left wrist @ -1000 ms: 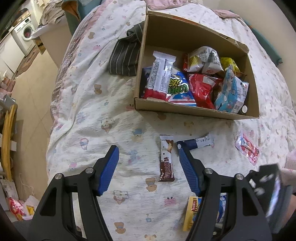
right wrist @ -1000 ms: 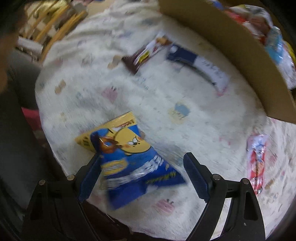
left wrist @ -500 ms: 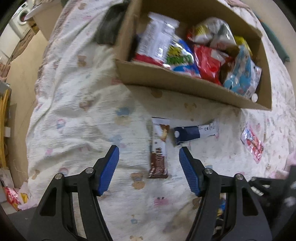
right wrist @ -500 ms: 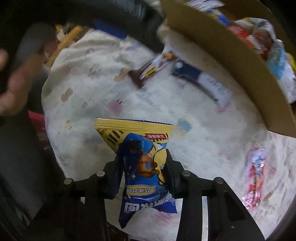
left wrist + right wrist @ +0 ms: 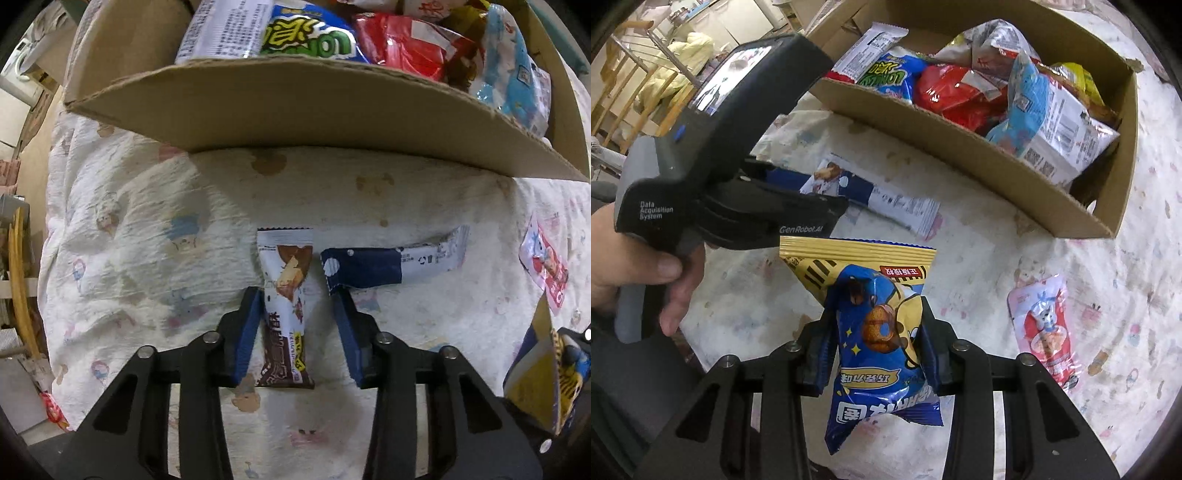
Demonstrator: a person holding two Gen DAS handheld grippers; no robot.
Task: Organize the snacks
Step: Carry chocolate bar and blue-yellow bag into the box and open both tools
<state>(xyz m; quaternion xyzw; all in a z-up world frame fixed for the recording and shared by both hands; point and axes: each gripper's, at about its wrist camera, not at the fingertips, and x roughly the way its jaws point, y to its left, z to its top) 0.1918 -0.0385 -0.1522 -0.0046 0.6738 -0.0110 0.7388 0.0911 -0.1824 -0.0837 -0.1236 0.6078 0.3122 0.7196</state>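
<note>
Left wrist: hand-held gripper (image 5: 297,321) now straddles chocolate bar (image 5: 285,314) (jaws narrower).

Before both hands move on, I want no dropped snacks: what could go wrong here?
The left gripper straddles the chocolate bar off-centre, one finger touching, so closing may skew it or catch the navy packet beside it. The right gripper pinches the puffy blue bag by its middle; it may slip.

A brown-and-white chocolate bar (image 5: 286,314) lies lengthwise at centre frame; a navy-and-white bar (image 5: 391,264) lies crosswise just right of it. A pink packet (image 5: 1047,332) lies flat at lower right. A blue-and-yellow bag (image 5: 879,332) stands upright, pinched. The cardboard box (image 5: 960,136), upper frame, holds piled packets
</note>
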